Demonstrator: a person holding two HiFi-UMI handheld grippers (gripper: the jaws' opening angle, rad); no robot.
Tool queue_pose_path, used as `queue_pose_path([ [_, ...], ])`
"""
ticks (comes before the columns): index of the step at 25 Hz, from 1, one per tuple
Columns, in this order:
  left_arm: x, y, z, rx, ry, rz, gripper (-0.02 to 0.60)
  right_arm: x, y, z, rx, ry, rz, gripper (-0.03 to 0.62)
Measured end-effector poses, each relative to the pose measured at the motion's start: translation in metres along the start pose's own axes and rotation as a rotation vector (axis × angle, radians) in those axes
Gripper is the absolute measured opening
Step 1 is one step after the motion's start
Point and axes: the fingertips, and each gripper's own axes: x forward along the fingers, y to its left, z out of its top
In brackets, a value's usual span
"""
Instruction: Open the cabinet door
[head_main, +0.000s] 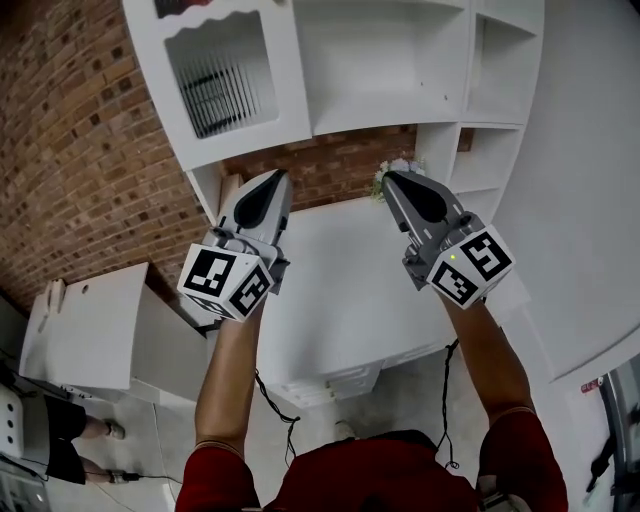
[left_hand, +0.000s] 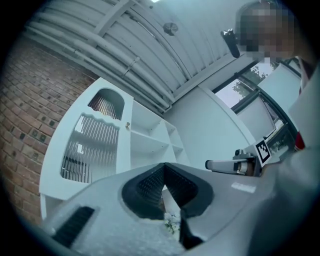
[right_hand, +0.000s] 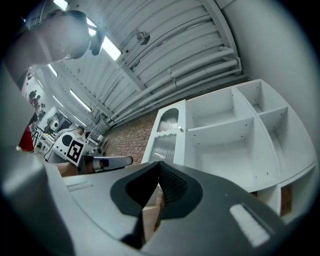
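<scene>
The white cabinet (head_main: 400, 60) stands against a brick wall, with open shelves on the right. Its door (head_main: 225, 80), with an arched ribbed-glass pane, covers the left compartment. The door's small knob (left_hand: 127, 125) sits at its right edge. Whether the door is ajar I cannot tell. My left gripper (head_main: 283, 175) is held up below the door, jaws shut on nothing. My right gripper (head_main: 388, 177) is level with it, below the open shelves, also shut and empty. Neither touches the cabinet. Each gripper view shows the other gripper (left_hand: 235, 165) (right_hand: 107, 161) alongside.
A white counter (head_main: 330, 290) juts out under the grippers, with a small bunch of flowers (head_main: 380, 180) at its back. A white box-like unit (head_main: 90, 330) stands at lower left, with a person's legs (head_main: 60, 430) beside it. Brick wall (head_main: 70, 150) runs left.
</scene>
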Motion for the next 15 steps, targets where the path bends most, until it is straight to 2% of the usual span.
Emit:
queue_pose_path([
  [7,0.057,0.040,0.008,0.037,0.013,0.032,0.002,0.045,-0.046,-0.006,0.007,-0.009,0.042,0.012],
  [15,0.115,0.085,0.037,0.113,0.025,0.152,0.002,0.089,-0.098,0.001,0.012,-0.020,0.152,0.012],
])
